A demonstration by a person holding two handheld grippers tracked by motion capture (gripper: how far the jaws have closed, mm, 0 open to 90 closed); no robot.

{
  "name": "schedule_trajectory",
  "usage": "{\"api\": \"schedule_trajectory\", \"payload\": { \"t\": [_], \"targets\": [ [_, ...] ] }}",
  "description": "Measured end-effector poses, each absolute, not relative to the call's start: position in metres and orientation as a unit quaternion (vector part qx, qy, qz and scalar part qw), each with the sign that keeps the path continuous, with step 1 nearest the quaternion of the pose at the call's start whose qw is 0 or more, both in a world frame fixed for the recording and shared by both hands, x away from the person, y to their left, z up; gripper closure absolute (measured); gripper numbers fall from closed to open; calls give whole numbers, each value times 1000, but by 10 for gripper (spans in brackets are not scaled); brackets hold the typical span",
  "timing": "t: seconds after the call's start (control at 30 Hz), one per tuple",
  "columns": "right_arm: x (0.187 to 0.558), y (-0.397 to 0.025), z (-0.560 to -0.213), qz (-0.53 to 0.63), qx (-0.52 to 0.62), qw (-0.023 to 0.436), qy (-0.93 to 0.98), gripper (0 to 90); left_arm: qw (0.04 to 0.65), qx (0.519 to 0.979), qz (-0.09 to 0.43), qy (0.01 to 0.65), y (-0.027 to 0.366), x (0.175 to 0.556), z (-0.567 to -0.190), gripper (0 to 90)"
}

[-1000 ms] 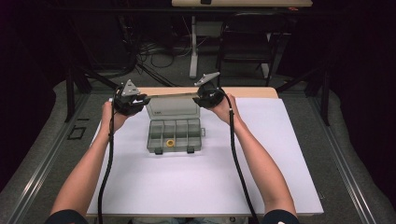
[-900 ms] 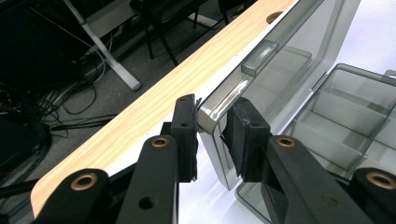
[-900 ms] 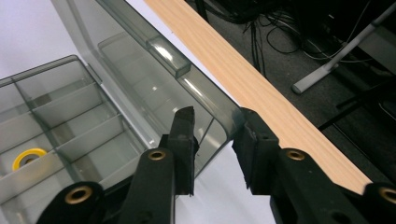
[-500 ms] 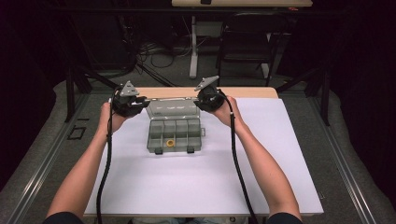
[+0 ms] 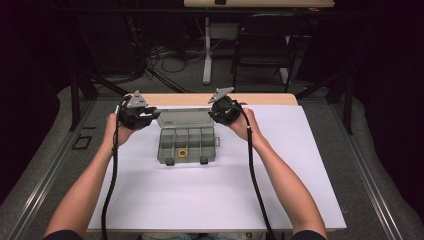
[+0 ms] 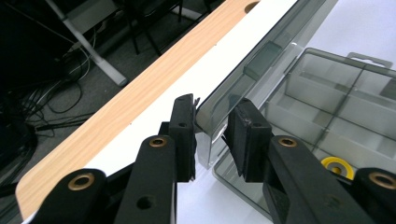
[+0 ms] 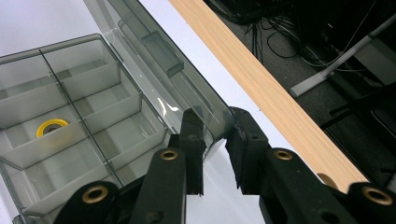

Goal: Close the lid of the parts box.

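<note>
A smoky grey compartment box [image 5: 187,145] sits on the white table top, its clear lid [image 5: 186,117] swung back toward the far edge. A yellow ring [image 5: 182,153] lies in one front compartment. My left gripper [image 5: 150,116] is at the lid's left far corner and my right gripper [image 5: 216,112] at its right far corner. In the left gripper view the jaws [image 6: 211,135] close on the lid corner [image 6: 208,116], with the yellow ring [image 6: 337,165] lower right. In the right gripper view the jaws [image 7: 215,140] pinch the other lid corner [image 7: 219,119].
The white sheet [image 5: 300,165] covers the table, with a wooden strip [image 5: 260,99] along its far edge. Beyond it are a dark floor, cables, a chair [image 5: 262,47] and desk legs. The other compartments of the box look bare.
The lid has swung from nearly upright back toward the far edge. Both grippers moved away from the person with it, still at its corners.
</note>
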State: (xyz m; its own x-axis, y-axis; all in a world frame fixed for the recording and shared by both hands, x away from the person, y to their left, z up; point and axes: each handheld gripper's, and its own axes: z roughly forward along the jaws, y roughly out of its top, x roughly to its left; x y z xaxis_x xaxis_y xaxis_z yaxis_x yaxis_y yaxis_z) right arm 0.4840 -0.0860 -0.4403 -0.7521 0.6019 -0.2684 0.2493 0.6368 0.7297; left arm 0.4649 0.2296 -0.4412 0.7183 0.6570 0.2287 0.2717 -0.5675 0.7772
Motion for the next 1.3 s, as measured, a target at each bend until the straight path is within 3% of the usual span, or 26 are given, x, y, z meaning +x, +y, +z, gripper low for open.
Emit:
{"api": "schedule_trajectory", "payload": {
  "t": [0.63,0.67,0.77,0.87,0.97,1.07,1.13,1.3],
  "targets": [
    [467,-83,-446,338,228,284,868,773,374,846,279,257,228,449,-449,693],
    [467,-83,-447,340,227,283,867,772,370,849,279,255,227,449,-449,675],
    [466,-83,-447,338,223,288,868,772,362,853,277,254,224,449,-447,469],
    [465,-83,-447,336,223,286,869,771,385,845,265,260,227,446,-440,336],
    [465,-83,-447,337,222,288,869,769,417,824,268,274,231,442,-430,395],
    [464,-82,-448,338,221,291,867,766,415,808,277,312,232,443,-423,612],
    [463,-82,-448,335,221,290,869,765,412,804,281,325,230,445,-422,704],
    [462,-82,-449,337,217,291,869,758,402,805,266,345,224,451,-428,773]
  ]
}}
